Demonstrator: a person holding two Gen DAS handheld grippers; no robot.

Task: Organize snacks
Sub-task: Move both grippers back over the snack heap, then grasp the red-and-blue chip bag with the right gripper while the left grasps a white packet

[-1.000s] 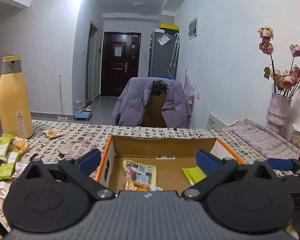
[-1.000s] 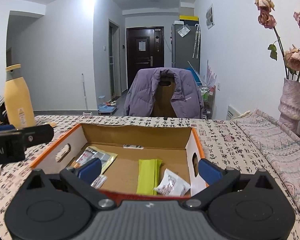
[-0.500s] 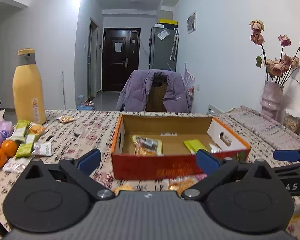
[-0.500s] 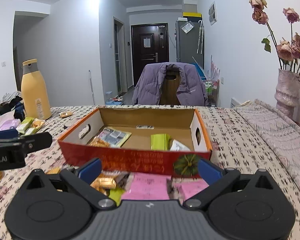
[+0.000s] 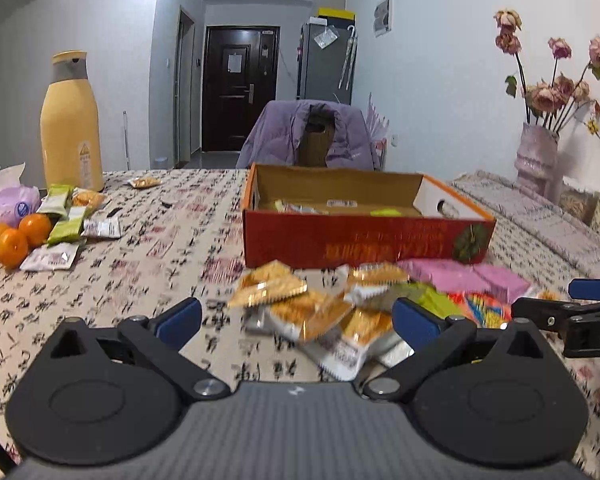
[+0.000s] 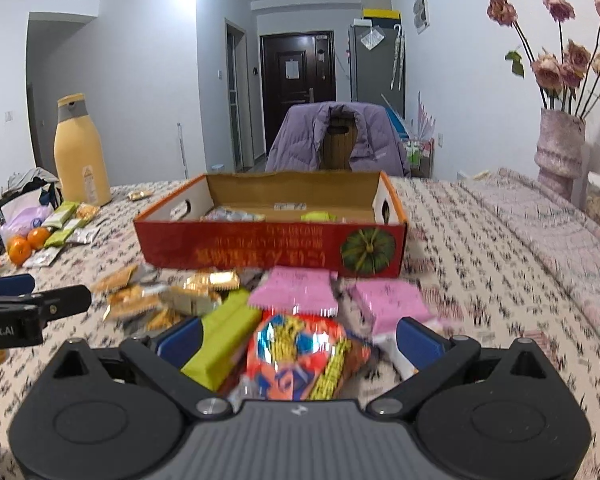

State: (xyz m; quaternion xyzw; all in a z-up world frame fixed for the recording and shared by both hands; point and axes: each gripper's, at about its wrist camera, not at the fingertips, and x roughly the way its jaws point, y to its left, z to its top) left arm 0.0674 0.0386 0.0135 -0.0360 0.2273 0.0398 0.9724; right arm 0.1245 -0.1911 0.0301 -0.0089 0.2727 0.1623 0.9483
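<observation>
A red cardboard box (image 5: 364,236) (image 6: 268,248) stands open on the patterned tablecloth with a few snack packets inside. A pile of snacks lies in front of it: gold cracker packets (image 5: 300,312) (image 6: 140,300), pink packets (image 6: 296,292), a green bar (image 6: 224,340) and a red-blue bag (image 6: 296,348). My left gripper (image 5: 296,320) is open and empty, low over the gold packets. My right gripper (image 6: 298,336) is open and empty, low over the red-blue bag and green bar.
At the left lie more snacks (image 5: 68,220), oranges (image 5: 16,236) and a tall yellow bottle (image 5: 70,120). A vase of dried roses (image 6: 560,152) stands at the right. A chair with a purple jacket (image 5: 308,136) is behind the table.
Both grippers have pulled back from above the box and dropped low toward the table. The snack pile in front of the box has come into view between the fingers.
</observation>
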